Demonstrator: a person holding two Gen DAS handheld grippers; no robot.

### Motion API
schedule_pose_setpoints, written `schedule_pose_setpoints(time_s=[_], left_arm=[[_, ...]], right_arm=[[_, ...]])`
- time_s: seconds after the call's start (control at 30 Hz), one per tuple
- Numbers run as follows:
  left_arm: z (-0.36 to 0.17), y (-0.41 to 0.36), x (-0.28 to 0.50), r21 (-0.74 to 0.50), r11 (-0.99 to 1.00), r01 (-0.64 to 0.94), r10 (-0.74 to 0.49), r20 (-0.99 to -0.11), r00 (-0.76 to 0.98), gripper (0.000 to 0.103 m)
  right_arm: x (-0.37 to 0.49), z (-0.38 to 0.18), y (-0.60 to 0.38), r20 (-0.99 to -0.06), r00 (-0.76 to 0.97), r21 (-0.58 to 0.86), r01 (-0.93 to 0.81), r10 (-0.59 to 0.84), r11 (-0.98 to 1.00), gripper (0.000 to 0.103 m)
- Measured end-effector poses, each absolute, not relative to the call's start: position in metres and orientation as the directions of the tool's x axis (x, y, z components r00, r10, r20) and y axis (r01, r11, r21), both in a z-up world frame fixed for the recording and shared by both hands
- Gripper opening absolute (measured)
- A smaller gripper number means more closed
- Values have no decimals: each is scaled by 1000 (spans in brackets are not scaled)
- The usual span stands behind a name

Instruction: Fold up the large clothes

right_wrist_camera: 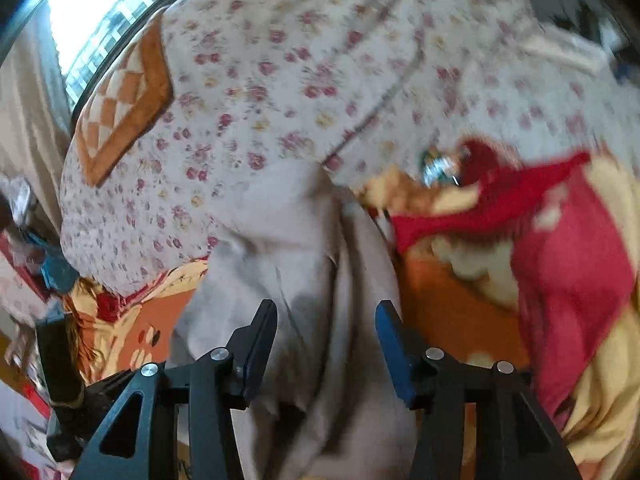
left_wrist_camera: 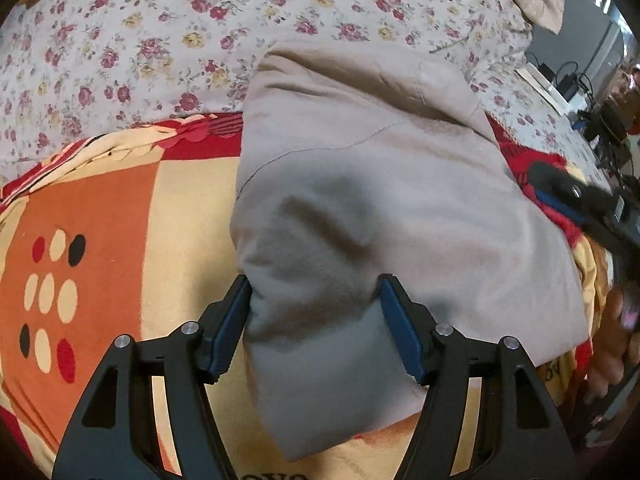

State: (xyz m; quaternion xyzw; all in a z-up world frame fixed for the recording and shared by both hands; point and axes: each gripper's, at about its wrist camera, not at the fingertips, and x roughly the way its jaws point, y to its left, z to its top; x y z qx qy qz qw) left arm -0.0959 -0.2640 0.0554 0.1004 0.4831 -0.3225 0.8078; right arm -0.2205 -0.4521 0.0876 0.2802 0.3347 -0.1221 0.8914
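Observation:
A large beige garment [left_wrist_camera: 380, 160] lies folded into a thick bundle on an orange, cream and red blanket [left_wrist_camera: 100, 220]. My left gripper [left_wrist_camera: 314, 304] is at the bundle's near end, both blue pads pressing on a bulging fold of it. In the blurred right wrist view the same beige garment [right_wrist_camera: 280, 240] runs up the middle in long creases. My right gripper [right_wrist_camera: 326, 332] hangs over it with its jaws apart and the pads clear of the cloth. The right gripper [left_wrist_camera: 576, 196] also shows at the garment's right edge in the left wrist view.
A floral bedsheet [left_wrist_camera: 160, 40] covers the bed beyond the blanket [right_wrist_camera: 460, 312]. An orange checked pillow [right_wrist_camera: 120, 100] lies at the far left by a bright window. Cables and boxes [left_wrist_camera: 572, 88] sit on a table at the right. A person's hand [left_wrist_camera: 612, 340] is at the right edge.

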Motion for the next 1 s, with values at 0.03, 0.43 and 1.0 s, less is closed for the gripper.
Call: schedule_pose_setpoints(time_s=[0.03,0.43,1.0], left_arm=[[59,-262,-97,-167,779,605,-438,-834,335,65],[89,-288,-122,-302,690,658,-602,-745,288,65],[45,-331,-144,-205,599,774,-554,-804,215,66]], right_arm=[[-212,92,-452,-677,735,393,405,-39,826,49],[-130,65,-492,-744,666,371,338,58,865,41],[-81,33,-541,-749,662,395,461,-12,795,9]])
